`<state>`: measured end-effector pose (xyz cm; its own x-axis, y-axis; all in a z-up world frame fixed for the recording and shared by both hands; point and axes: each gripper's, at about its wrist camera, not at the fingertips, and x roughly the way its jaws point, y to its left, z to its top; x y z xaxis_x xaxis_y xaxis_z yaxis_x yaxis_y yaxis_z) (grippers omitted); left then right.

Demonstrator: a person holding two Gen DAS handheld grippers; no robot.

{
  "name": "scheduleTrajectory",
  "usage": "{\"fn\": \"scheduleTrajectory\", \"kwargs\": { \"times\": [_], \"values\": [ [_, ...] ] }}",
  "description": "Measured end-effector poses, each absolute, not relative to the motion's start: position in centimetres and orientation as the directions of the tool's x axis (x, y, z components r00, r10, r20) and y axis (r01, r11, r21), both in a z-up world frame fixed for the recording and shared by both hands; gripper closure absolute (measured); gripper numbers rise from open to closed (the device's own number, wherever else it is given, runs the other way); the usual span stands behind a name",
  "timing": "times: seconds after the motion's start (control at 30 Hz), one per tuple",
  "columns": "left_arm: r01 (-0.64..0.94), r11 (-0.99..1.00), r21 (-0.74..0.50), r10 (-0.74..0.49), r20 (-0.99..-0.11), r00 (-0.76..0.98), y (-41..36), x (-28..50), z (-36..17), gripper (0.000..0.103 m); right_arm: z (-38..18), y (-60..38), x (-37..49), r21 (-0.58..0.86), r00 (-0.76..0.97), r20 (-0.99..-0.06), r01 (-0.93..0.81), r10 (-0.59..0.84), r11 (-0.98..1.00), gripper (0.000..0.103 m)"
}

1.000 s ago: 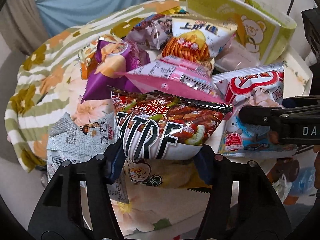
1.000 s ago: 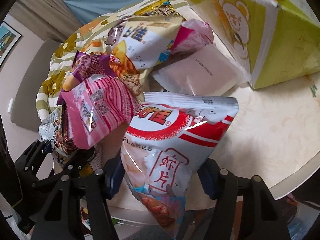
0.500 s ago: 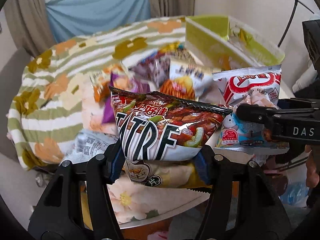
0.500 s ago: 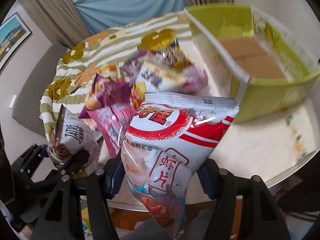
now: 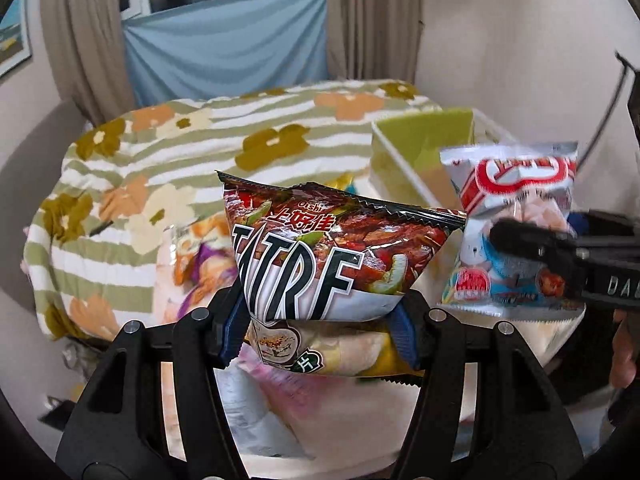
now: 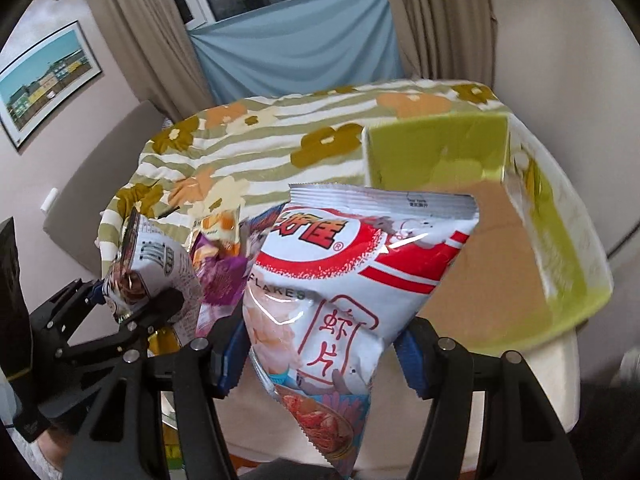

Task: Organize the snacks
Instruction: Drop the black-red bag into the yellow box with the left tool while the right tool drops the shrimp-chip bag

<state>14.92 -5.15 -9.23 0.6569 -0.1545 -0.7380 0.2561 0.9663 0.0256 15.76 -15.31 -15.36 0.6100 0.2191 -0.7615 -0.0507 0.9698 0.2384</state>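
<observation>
My left gripper [image 5: 320, 330] is shut on a dark red and black chip bag [image 5: 332, 256] and holds it above the table; the bag also shows in the right wrist view [image 6: 148, 268]. My right gripper [image 6: 320, 354] is shut on a white and red shrimp flakes bag [image 6: 344, 280], also held up; it shows to the right in the left wrist view [image 5: 516, 216]. The green storage box [image 6: 560, 232] stands open at the right, its brown floor bare. It also shows in the left wrist view [image 5: 420, 136].
Several loose snack bags, one purple [image 6: 220, 272], lie on the round table below both grippers. A flowered striped cloth [image 5: 200, 160] covers the table's far side. Curtains and a blue drape hang behind. A framed picture [image 6: 44, 80] hangs at left.
Both grippers have risen with their bags and tilted up, so the pile has dropped low in view and the box's open inside shows.
</observation>
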Motion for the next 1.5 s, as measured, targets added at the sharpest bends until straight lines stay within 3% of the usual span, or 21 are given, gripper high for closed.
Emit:
{"fn": "scheduleTrajectory", "kwargs": {
  "times": [0.43, 0.83, 0.9, 0.97, 1.03, 1.5],
  "values": [
    [0.182, 0.983, -0.005, -0.130, -0.719, 0.682, -18.5, 23.8, -6.2, 0.047, -12.7, -26.7, 23.3, 0.182, 0.602, -0.752, -0.205, 0.271, 0.962, 0.044],
    [0.299, 0.954, -0.015, -0.177, -0.833, 0.524, -27.0, 32.8, -10.4, 0.047, -14.4, -33.7, 28.3, 0.155, 0.569, -0.803, -0.089, 0.178, 0.984, 0.044],
    [0.316, 0.949, -0.011, -0.178, -0.846, 0.503, -27.4, 33.5, -11.3, 0.043, -14.8, -34.3, 28.4, 0.159, 0.563, -0.810, -0.060, 0.165, 0.985, 0.044],
    [0.328, 0.945, 0.002, -0.169, -0.855, 0.491, -27.9, 34.3, -12.0, 0.015, -15.0, -34.8, 28.3, 0.166, 0.558, -0.814, -0.035, 0.158, 0.985, 0.044],
    [0.324, 0.946, 0.024, -0.152, -0.848, 0.508, -28.1, 34.6, -12.3, 0.000, -15.4, -35.2, 28.2, 0.168, 0.553, -0.820, -0.012, 0.147, 0.986, 0.044],
    [0.265, 0.962, -0.068, -0.191, -0.860, 0.473, -22.4, 31.5, -12.9, 0.000, -16.9, -35.8, 27.2, 0.186, 0.525, -0.841, 0.060, 0.127, 0.981, 0.044]
  ]
}}
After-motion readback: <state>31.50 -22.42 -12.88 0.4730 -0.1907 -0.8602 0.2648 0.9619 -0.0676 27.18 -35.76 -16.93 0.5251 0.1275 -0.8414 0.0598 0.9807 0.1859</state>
